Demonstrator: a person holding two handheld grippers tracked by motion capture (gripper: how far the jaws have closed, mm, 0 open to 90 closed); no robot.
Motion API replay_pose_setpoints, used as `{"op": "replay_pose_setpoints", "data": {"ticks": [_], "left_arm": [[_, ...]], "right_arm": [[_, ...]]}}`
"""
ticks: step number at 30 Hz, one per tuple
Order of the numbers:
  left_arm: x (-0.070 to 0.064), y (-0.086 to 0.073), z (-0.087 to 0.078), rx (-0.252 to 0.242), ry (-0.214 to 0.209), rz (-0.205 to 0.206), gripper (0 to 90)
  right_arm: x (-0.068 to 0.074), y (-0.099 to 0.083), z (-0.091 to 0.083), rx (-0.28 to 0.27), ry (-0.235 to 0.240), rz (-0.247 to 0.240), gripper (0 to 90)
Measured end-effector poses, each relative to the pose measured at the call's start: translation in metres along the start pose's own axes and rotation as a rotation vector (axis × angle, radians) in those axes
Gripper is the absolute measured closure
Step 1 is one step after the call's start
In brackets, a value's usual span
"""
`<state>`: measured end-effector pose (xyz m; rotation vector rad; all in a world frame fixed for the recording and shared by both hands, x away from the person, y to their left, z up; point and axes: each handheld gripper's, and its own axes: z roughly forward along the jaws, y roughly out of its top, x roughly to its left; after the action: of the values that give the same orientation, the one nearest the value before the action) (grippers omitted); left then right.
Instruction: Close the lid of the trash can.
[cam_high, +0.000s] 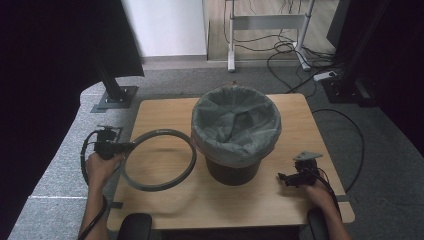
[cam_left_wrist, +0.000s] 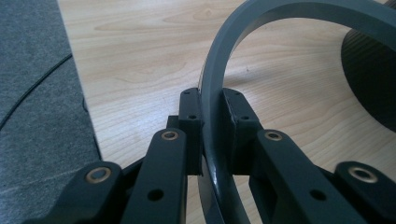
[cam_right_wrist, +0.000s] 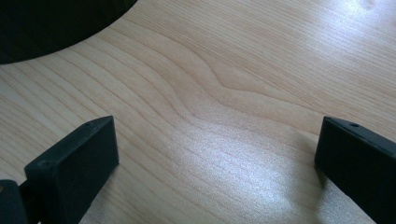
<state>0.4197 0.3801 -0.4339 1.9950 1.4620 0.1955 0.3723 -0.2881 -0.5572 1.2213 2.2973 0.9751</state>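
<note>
Risk: your left tongs (cam_left_wrist: 215, 116) pinch the ring (cam_high: 158, 159) at one spot on its rim only, so the far side can sag, swing, or twist out of the grip. It could also knock the bin (cam_high: 235, 132) or snag the liner (cam_high: 235, 120) and drag it off the lip.

Ring sits at the left of the tabletop (cam_high: 280, 200), tilted, its right edge just beside the bin. Jaws shut on its left rim. Your right tongs (cam_right_wrist: 215, 154) hang wide open and empty, low over bare wood right of the bin.

No readable text, labels, brands, numbers or signs on anything in view
</note>
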Motion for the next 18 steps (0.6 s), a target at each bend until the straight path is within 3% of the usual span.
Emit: {"op": "replay_pose_setpoints", "data": {"ticks": [18], "left_arm": [[0.007,0.021,-0.047,-0.021,-0.008,-0.049,79.1]], "right_arm": [[0.000,0.000,0.000,0.000,0.000,0.000,0.0]]}}
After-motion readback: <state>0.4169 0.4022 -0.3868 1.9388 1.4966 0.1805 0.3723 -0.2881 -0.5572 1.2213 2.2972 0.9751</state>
